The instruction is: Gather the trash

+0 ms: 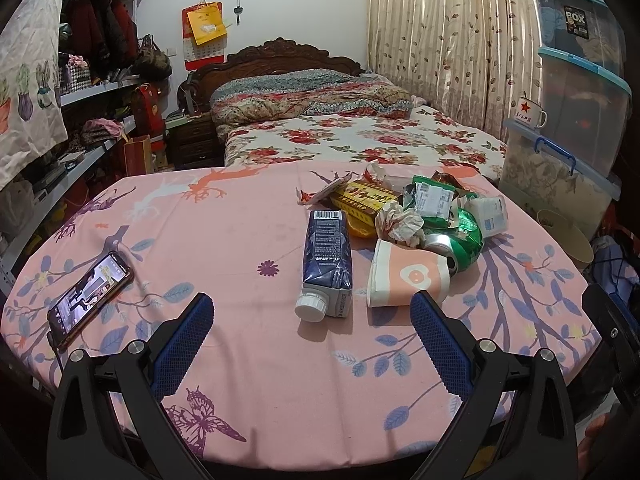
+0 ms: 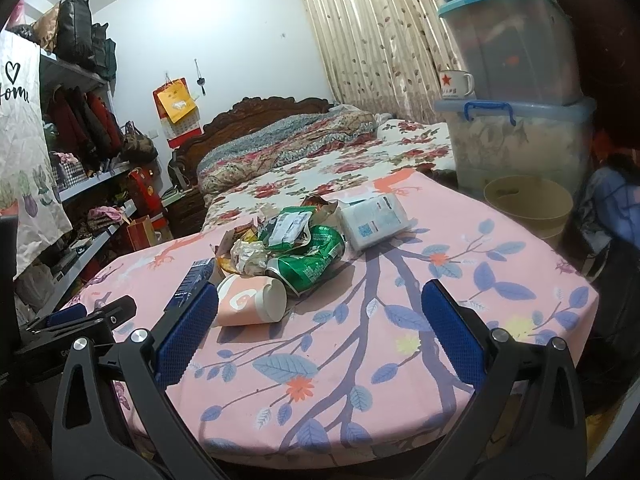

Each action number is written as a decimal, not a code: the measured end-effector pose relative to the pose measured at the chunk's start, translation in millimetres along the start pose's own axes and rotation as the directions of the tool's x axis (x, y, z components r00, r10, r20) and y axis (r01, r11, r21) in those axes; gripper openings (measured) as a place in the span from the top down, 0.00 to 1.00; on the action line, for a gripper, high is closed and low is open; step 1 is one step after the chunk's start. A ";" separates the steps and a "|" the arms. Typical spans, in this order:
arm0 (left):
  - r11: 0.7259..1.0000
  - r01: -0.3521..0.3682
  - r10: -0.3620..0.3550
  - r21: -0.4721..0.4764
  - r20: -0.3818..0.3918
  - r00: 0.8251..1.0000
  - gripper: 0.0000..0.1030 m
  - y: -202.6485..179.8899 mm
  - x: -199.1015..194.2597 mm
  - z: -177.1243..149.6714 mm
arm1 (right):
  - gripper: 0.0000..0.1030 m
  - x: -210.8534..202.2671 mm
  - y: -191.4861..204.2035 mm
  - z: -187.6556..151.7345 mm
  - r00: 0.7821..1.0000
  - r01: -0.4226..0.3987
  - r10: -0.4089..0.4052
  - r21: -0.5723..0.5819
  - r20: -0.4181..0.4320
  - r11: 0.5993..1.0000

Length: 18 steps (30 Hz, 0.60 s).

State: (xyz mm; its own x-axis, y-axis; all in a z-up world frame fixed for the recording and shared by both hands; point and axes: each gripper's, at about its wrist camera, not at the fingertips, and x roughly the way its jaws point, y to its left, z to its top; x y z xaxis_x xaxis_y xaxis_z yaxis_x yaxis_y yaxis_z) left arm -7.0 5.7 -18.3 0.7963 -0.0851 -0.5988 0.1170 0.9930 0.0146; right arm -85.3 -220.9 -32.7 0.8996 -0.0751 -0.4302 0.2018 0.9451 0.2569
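Hovering over the pink surface (image 1: 240, 240), both the left gripper (image 1: 312, 316) and right gripper (image 2: 320, 304) have wide-open, empty jaws; the trash pile (image 1: 424, 216) sits at one o'clock of the left gripper, carton (image 1: 328, 256) at twelve.

Bedroom, artificial light, white wall (image 1: 280, 12). Round worktop (image 1: 240, 240) under pink leaf-print cloth. Behind it, bed (image 1: 360, 136) with carved dark headboard (image 1: 280, 54), floral sheet, folded quilt. Beige leaf-pattern curtains (image 1: 440, 40) on the right. Stacked translucent storage boxes (image 1: 580, 92) beside the curtains, an enamel mug (image 1: 528, 112) on one. Grey shelving (image 1: 92, 92) left, crowded with bags and clothes. Red calendar (image 1: 202, 36) on the wall.
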 end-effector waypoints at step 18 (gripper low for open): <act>0.998 -0.044 0.045 -0.037 0.021 0.999 0.08 19.1 11.4 9.2 | 0.03 11.8 14.8 20.7 0.993 -0.112 0.111 -0.046 -0.025 0.993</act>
State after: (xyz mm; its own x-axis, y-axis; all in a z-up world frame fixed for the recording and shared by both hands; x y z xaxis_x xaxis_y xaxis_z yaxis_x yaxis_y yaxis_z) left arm 9.8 22.9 -17.5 0.8132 -0.0424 -0.5805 0.0601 0.9981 0.0114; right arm -63.7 -214.4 -16.0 0.9065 0.0384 -0.4204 0.0816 0.9611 0.2638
